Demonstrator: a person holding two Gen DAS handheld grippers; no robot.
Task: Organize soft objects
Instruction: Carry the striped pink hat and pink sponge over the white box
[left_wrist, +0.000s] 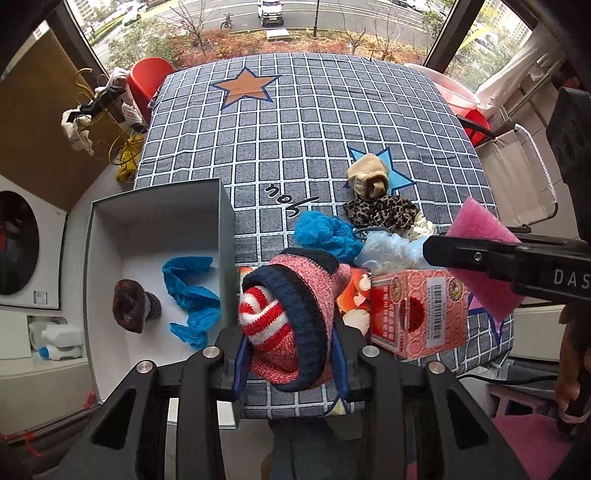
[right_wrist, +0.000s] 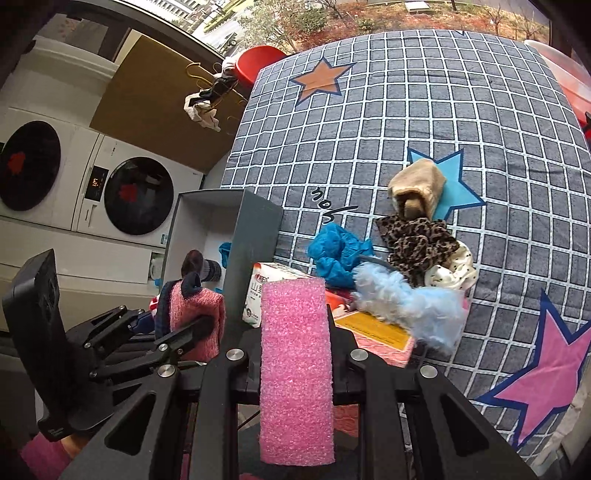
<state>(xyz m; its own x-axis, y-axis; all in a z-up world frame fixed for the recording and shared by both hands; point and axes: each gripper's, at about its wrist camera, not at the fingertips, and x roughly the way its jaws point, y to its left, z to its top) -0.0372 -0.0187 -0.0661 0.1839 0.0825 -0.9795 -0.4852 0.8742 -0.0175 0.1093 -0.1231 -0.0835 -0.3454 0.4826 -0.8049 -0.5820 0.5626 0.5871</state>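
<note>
My left gripper (left_wrist: 290, 332) is shut on a rolled pink, navy and red-striped knit sock (left_wrist: 291, 317), held above the table edge beside the grey box (left_wrist: 155, 210). That same sock (right_wrist: 195, 306) and gripper also show low on the left of the right wrist view. My right gripper (right_wrist: 295, 332) is shut on a pink foam sponge (right_wrist: 295, 369), which stands upright between its jaws; the sponge (left_wrist: 480, 254) appears at the right of the left wrist view. Inside the box lie a blue shoe cover (left_wrist: 192, 295) and a dark rolled sock (left_wrist: 135, 306).
On the checked cloth (left_wrist: 295, 129) lies a pile: a tan fuzzy sock (right_wrist: 417, 188), leopard scrunchie (right_wrist: 417, 240), dotted white scrunchie (right_wrist: 452, 273), blue shoe cover (right_wrist: 336, 251), light blue fluffy piece (right_wrist: 406, 306). A pink tissue pack (left_wrist: 417, 310) sits near the front edge. Washing machines (right_wrist: 136, 199) stand left.
</note>
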